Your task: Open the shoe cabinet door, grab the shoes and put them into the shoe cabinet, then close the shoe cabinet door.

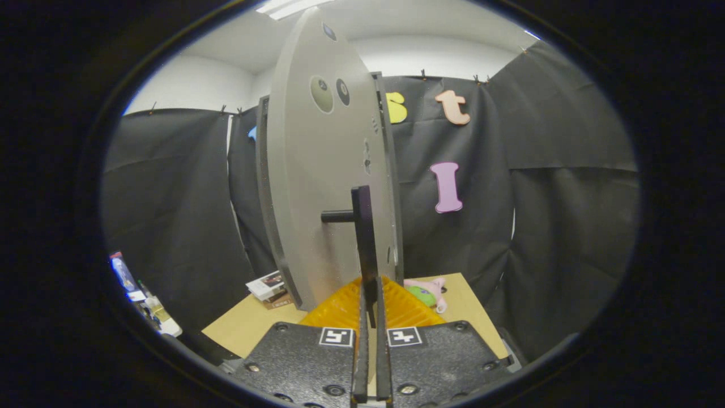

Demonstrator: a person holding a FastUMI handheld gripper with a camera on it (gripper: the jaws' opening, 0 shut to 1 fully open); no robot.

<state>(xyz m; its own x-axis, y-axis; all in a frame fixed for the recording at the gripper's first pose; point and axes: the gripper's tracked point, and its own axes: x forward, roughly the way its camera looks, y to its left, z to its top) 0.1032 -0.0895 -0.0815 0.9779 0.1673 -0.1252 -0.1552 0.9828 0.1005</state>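
Clutter (141, 297) sits low beside the black cloth wall (170, 209) at your far left, too blurred to name. Next comes a small stack of booklets (267, 287) on the tan table (243, 326), just beside the foot of the grey cabinet door (317, 187). That door stands swung out edge-on straight ahead of you, round fittings near its top and the cabinet's dark frame (262, 187) behind it. Your gripper (371, 309) has its two fingers drawn close together on the door's dark bar handle (363, 238), which rises upright between them, held off the panel by a short peg. Just right of the fingers, a pink and green plush toy (427, 292) lies on the table, near the door's lower edge, black cloth hanging beyond.
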